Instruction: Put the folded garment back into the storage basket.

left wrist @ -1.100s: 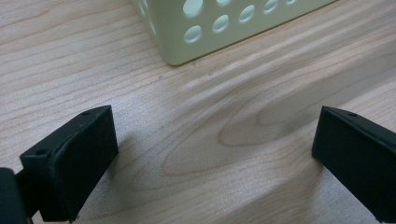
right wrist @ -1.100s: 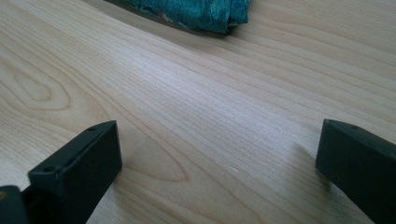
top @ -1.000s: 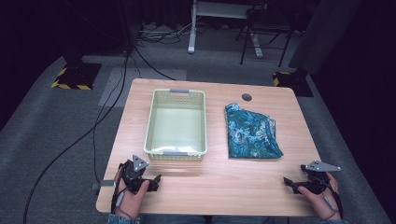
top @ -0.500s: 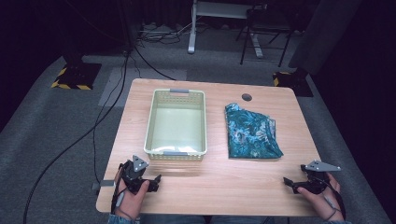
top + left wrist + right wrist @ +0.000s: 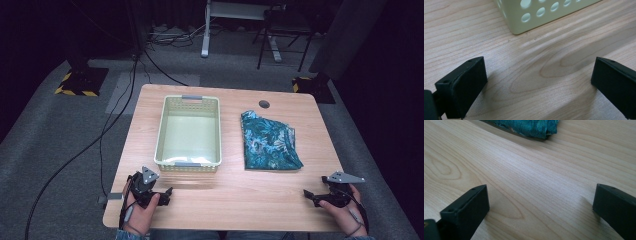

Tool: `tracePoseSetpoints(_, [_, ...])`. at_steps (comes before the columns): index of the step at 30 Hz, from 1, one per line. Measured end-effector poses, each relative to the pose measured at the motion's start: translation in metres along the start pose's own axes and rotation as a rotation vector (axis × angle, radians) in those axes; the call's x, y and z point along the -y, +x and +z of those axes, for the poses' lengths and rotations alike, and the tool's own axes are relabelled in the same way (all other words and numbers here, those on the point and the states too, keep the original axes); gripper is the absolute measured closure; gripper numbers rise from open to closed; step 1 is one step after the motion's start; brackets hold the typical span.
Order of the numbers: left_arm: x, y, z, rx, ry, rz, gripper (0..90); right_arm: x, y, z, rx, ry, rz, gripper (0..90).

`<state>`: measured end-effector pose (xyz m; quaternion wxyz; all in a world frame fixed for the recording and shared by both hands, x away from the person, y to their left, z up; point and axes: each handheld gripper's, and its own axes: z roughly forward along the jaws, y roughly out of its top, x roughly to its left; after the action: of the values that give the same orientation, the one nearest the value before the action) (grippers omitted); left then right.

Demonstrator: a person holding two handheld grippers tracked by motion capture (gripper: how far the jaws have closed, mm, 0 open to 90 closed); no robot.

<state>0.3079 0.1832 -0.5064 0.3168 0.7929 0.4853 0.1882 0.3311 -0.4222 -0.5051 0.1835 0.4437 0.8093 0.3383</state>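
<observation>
Grippers idle, jaws spread wide and empty — left gripper (image 5: 167, 190) just before pale green perforated plastic basket (image 5: 189, 132); folded teal floral cloth (image 5: 268, 141) beside basket, untouched; right gripper (image 5: 306, 193) likely reaches it next.

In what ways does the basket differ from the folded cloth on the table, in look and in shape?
The basket is pale yellow-green and plain; the cloth is teal with a flower-like pattern. The basket is stiff, with upright walls full of round holes and nothing inside; the cloth is soft, folded and lies flat. The basket sits nearer the left gripper, the cloth nearer the right gripper. Both rest on the wooden table, apart from each other and untouched by either gripper.
</observation>
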Motion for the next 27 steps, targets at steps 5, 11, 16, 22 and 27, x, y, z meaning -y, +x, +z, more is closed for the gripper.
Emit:
tracePoseSetpoints(5, [0.0, 0.0, 0.0, -0.001, 0.0, -0.001, 0.1, 0.002, -0.002, -0.003, 0.012, -0.007, -0.01, 2.0])
tracePoseSetpoints(11, [0.0, 0.0, 0.0, -0.001, 0.0, -0.001, 0.1, -0.006, 0.0, -0.012, 0.007, -0.059, -0.01, 2.2])
tracePoseSetpoints(16, [0.0, 0.0, 0.0, -0.001, 0.0, -0.001, 0.1, -0.013, 0.004, -0.022, 0.01, -0.094, -0.024, 3.1])
tracePoseSetpoints(22, [0.0, 0.0, 0.0, -0.002, 0.0, -0.002, 0.1, -0.021, 0.007, -0.034, 0.014, -0.134, -0.026, 3.2])
tracePoseSetpoints(27, [0.0, 0.0, 0.0, -0.002, 0.0, -0.001, 0.1, -0.028, 0.01, -0.041, 0.023, -0.16, -0.027, 3.3])
